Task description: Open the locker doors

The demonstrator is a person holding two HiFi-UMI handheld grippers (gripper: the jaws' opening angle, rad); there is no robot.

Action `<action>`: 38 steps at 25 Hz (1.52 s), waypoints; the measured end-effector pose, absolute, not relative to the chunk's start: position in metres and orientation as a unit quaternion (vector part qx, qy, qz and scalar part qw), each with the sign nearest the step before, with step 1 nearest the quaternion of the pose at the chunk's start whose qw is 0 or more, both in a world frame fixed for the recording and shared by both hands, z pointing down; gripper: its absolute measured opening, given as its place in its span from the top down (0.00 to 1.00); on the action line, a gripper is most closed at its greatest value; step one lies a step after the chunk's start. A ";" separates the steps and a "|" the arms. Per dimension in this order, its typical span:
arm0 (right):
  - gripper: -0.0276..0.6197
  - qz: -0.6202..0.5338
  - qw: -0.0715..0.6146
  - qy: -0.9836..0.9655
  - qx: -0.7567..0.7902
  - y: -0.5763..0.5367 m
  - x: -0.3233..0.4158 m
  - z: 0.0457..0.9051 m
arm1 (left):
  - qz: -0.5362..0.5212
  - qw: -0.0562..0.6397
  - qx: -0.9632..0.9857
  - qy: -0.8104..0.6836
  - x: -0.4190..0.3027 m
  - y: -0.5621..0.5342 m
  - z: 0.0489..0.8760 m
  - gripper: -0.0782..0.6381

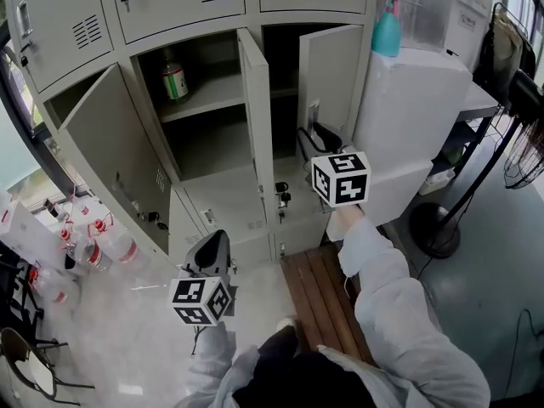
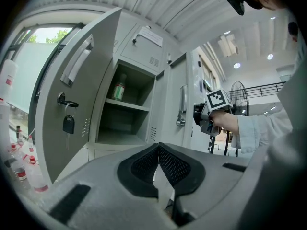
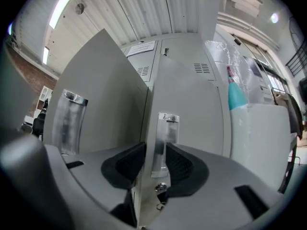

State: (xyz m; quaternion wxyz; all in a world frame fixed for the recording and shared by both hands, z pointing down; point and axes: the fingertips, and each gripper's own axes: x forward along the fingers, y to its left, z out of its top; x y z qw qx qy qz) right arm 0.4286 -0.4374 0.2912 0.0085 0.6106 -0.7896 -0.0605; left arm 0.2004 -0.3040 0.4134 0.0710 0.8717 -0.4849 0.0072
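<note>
Open floor (image 1: 136, 330) ahead; three outswung doors (image 1: 255, 117) across the locker front (image 1: 161, 7); bottles (image 1: 93, 236) leftward

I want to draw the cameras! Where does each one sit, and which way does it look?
Head view: on the person's head, looking steeply down at the lockers; white sleeves, left tongs and right tongs show.
Left gripper view: rides the left tongs, looking up into an open locker; its shut, empty jaws and the person's right hand show.
Right gripper view: rides the right tongs, facing a locker door; its jaws clamp the metal handle.
Shared: head and right gripper views both show the teal bottle.
</note>
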 end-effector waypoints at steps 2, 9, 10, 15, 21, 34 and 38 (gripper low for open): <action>0.75 -0.062 0.008 -0.789 0.611 -0.426 0.438 0.291 | 0.009 0.072 0.877 -0.475 0.210 -0.300 0.414 0.88; 0.75 -0.067 0.004 -0.773 0.630 -0.389 0.474 0.292 | 0.014 0.076 0.895 -0.439 0.244 -0.286 0.419 0.88; 0.75 -0.068 0.004 -0.771 0.633 -0.384 0.479 0.293 | 0.014 0.077 0.898 -0.434 0.249 -0.285 0.419 0.88; 0.72 -0.066 0.003 -0.757 0.650 -0.367 0.505 0.293 | 0.017 0.076 0.908 -0.411 0.269 -0.281 0.420 0.88; 0.68 -0.063 -0.002 -0.742 0.668 -0.354 0.531 0.294 | 0.018 0.074 0.916 -0.394 0.284 -0.281 0.418 0.88; 0.57 -0.069 -0.002 -0.689 0.722 -0.334 0.582 0.293 | 0.017 0.079 0.923 -0.377 0.297 -0.279 0.420 0.88; 0.57 -0.074 0.006 -0.673 0.736 -0.328 0.601 0.293 | 0.019 0.078 0.924 -0.373 0.301 -0.279 0.422 0.88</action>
